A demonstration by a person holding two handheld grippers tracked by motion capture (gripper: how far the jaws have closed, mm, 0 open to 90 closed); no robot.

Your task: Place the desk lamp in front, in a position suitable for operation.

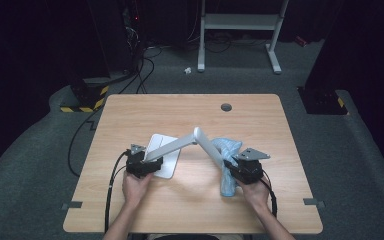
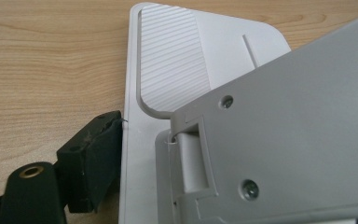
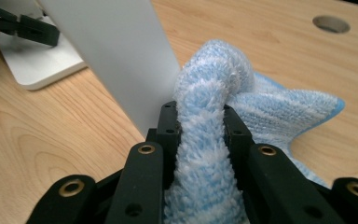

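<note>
Surface (image 1: 180, 210) of pale wood carries a white stand, its flat base (image 1: 164, 152) lying left of centre and its hinged grey arm (image 1: 207, 142) rising to a peak and slanting down to the right. The blue-and-white cloth (image 1: 227, 170) lies bunched beside the arm's lower end, touching it. The left gripper (image 1: 142, 167) sits at the base's near edge, one pad against its side; whether it clamps I cannot tell. The right gripper (image 3: 200, 128) is closed tight on the cloth.
</note>
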